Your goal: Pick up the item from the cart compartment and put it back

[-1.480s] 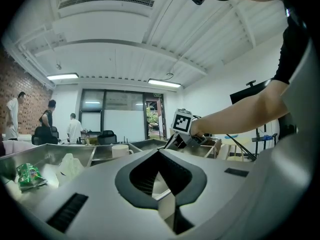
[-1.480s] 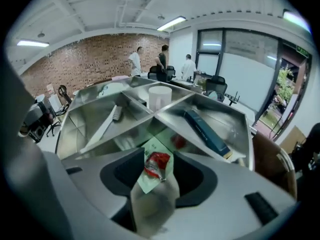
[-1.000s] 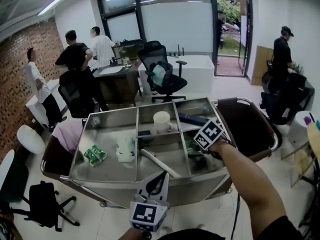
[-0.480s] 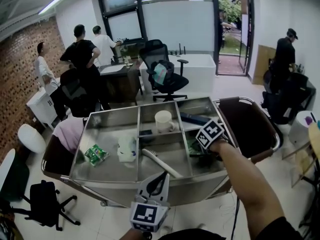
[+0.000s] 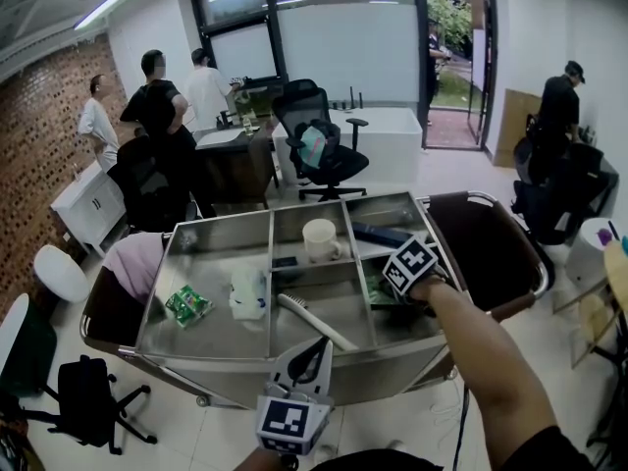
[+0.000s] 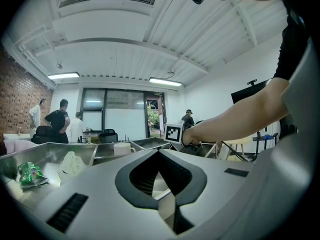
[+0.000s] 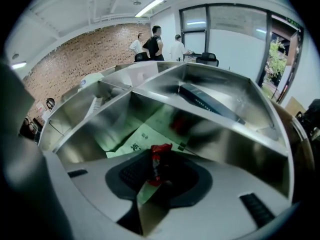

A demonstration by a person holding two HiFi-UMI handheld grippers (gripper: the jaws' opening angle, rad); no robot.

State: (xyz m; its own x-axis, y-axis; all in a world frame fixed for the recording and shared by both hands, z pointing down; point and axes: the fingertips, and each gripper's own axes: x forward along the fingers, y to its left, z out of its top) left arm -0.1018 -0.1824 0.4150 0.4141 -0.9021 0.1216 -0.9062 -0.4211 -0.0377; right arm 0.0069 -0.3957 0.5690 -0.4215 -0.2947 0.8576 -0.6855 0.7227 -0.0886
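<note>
Little has moved on the left: the left gripper (image 5: 319, 347) hangs where it did a second ago, over the front wall of the cart (image 5: 226, 371). Its jaws are tip to tip, with nothing between them. Only the people standing at the back of the room have shifted.

The cart is brushed steel, split by thin dividers into shallow bins. In the left bin lie a crinkled green snack pouch (image 5: 186, 304) and a soft, crumpled white bag (image 5: 247, 292). The middle holds a smooth cream mug (image 5: 319, 238) at the back and a long white plastic handle (image 5: 314, 320) lying aslant in front.

The real change is on the right. The right gripper (image 7: 156, 170) sits low in the front right bin, about where it was, but its jaws, wide a second ago, are closing now. The green-and-red packet (image 7: 157, 160) stands between them, its red edge puckered, and the pads look to be already pressing it. The rest of this thin, glossy foil packet is flat on the bin floor. We judge that the pick-up is just being made. The lift and the return are both still to come.
</note>
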